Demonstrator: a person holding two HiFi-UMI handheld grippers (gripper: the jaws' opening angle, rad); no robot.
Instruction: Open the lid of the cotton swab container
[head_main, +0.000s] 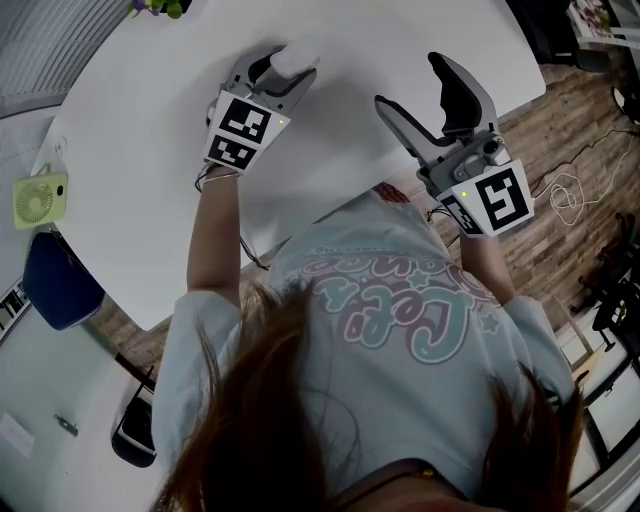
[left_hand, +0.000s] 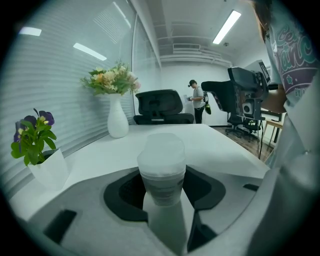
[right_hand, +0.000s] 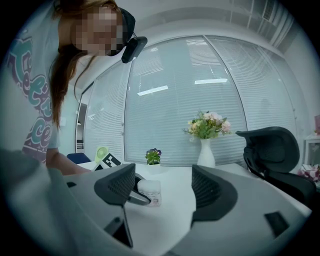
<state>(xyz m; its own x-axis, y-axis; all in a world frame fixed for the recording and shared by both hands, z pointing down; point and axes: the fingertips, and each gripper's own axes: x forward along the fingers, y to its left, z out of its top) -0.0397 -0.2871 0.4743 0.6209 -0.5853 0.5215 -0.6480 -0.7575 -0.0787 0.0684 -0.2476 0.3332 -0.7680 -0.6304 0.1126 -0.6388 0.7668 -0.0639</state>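
Note:
The cotton swab container, a small translucent white tub with its lid on, stands upright on the white table near the far edge. My left gripper is around it, and in the left gripper view the container sits between the two black pads with both against its sides. My right gripper hovers to the right of it, apart, jaws open and empty. In the right gripper view the container shows beyond the open jaws, with a left gripper finger curved round it.
A white vase of flowers and a small potted plant stand at the table's far side. A green fan lies off the table's left end. Black office chairs and a person are far behind.

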